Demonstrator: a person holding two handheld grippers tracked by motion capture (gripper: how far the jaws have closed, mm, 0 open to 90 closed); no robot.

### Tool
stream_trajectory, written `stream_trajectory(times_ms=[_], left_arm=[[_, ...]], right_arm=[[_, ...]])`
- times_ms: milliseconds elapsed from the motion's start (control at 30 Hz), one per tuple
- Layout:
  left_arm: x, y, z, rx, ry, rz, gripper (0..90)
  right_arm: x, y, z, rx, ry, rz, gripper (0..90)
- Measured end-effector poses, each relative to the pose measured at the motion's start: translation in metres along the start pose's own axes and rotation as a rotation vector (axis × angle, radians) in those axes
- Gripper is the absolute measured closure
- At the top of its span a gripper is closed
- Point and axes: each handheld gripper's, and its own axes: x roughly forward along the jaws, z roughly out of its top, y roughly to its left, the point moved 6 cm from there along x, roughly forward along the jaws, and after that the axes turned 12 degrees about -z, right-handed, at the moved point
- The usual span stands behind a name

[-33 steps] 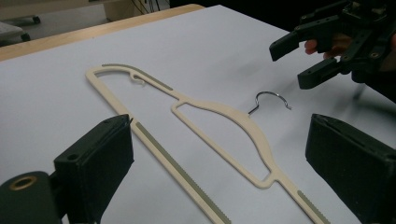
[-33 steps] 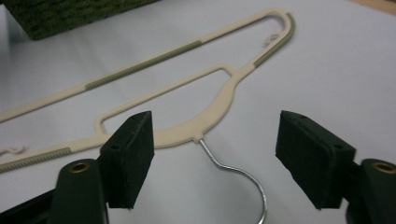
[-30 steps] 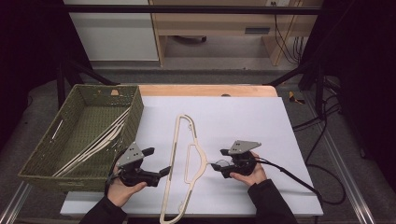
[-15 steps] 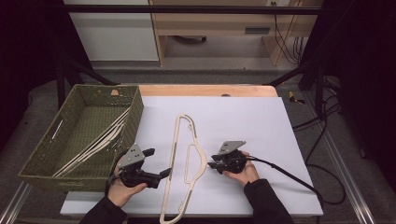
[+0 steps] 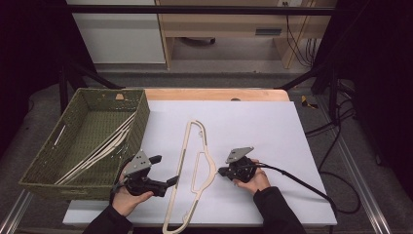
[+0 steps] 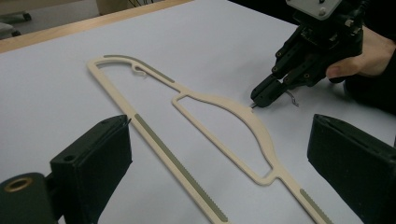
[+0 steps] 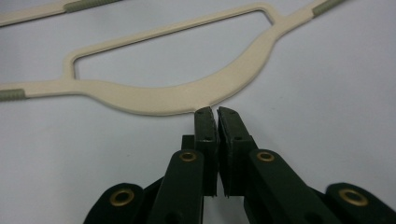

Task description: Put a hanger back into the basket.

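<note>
Lying low, right tongs (image 5: 225,171) pinched together against the hanger (image 5: 195,168); left tongs (image 5: 164,170) gape wide, empty.

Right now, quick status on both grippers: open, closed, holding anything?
Left gripper: open, holding nothing; the cream hanger lies between its jaws on the table.
Right gripper: closed, tips at the hanger's curved edge, gripping nothing visible.

From overhead the high view looks down the table (image 5: 253,122); both gripper views skim low, sharing the cream hanger (image 5: 197,161) (image 6: 219,116) (image 7: 177,95).
</note>
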Motion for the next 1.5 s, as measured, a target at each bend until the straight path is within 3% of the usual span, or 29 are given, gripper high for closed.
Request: stream_trajectory(times_ms=[267,400,567,933,1333,1500], left_arm=[[0.003,-0.002,-0.002,0.003,0.013,-0.003,6.3],[0.006,-0.005,-0.004,0.005,0.025,-0.012,6.3],[0.01,-0.008,-0.004,0.009,0.033,-0.018,6.3],[0.033,-0.023,0.004,0.026,0.086,-0.036,8.4],[0.086,-0.037,0.004,0.055,0.25,-0.094,17.8],[0.102,-0.036,-0.002,0.052,0.318,-0.097,26.1]], right_arm=[[-0.008,0.018,-0.005,-0.002,0.009,0.097,88.6],[-0.008,0.02,-0.006,-0.004,-0.012,0.082,84.1],[-0.008,0.022,-0.007,-0.03,-0.025,0.06,86.5],[-0.013,0.02,-0.002,-0.027,-0.033,0.075,89.3],[-0.034,0.017,0.011,0.015,-0.076,0.096,89.4],[-0.037,0.018,0.014,-0.003,-0.068,0.083,89.4]])
